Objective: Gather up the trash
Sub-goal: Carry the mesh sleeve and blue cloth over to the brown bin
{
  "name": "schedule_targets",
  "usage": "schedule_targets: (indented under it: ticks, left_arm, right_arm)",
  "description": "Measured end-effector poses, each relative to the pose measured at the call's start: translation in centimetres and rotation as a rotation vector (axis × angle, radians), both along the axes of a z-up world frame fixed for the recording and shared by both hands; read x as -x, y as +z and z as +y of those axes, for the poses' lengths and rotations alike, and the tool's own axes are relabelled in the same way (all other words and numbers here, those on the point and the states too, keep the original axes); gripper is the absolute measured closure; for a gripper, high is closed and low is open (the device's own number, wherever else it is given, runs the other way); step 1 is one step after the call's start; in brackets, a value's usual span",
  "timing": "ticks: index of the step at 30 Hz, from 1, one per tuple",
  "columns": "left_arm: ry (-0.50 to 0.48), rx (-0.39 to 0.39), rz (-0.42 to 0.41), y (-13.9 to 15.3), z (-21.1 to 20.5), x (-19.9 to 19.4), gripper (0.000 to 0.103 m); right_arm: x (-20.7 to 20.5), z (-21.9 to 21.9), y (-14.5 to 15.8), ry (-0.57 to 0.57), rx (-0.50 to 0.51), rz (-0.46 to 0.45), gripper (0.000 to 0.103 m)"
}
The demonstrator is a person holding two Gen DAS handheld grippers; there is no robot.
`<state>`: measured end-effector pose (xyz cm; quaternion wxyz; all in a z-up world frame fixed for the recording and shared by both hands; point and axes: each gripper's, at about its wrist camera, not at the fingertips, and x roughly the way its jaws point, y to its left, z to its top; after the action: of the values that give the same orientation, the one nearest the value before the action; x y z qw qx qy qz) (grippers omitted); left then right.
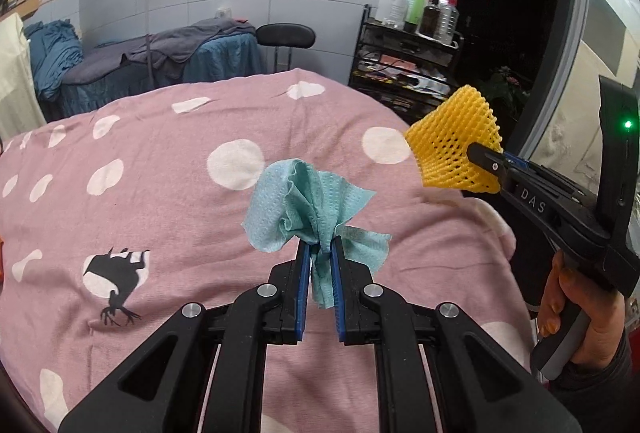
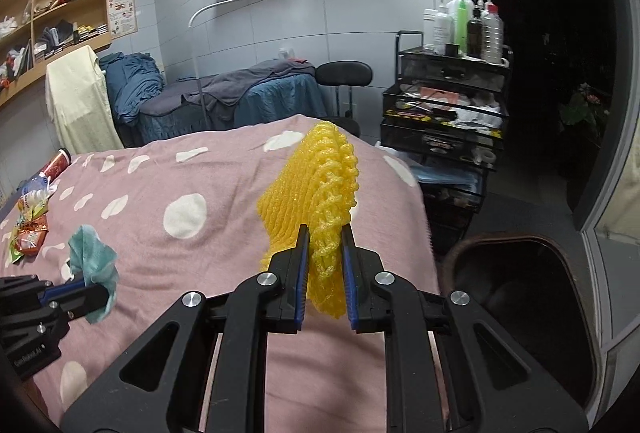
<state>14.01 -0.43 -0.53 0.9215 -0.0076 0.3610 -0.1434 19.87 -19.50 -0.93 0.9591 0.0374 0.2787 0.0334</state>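
My left gripper (image 1: 320, 247) is shut on a crumpled teal paper wipe (image 1: 308, 205), held up above the pink dotted bed cover (image 1: 160, 173). The same wipe (image 2: 94, 257) shows at the lower left of the right wrist view, pinched in the left gripper (image 2: 102, 297). My right gripper (image 2: 325, 233) is shut on a yellow foam fruit net (image 2: 316, 193), lifted over the bed's right side. From the left wrist view that net (image 1: 456, 145) hangs at the right in the right gripper (image 1: 486, 157), with a hand (image 1: 580, 317) on its handle. A dark bin (image 2: 516, 273) stands open below right of the bed.
Several snack wrappers and a red can (image 2: 34, 201) lie on the bed's far left edge. A black trolley with bottles (image 2: 448, 93) stands past the bed's far right corner. A massage bed with blue and grey sheets (image 2: 240, 93) and a black stool (image 2: 344, 73) are behind.
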Motion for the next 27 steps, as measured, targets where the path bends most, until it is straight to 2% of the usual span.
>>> schedule_targets:
  ticks: [16, 27]
  left_arm:
    - [-0.178, 0.013, -0.024, 0.4, -7.0, 1.8, 0.092]
    - [-0.238, -0.004, -0.014, -0.1, -9.9, 2.3, 0.092]
  right_arm:
    - [5.6, -10.2, -1.6, -0.236, -0.012, 0.034, 0.087]
    - [6.2, -14.6, -4.4, -0.341, 0.007, 0.124, 0.087]
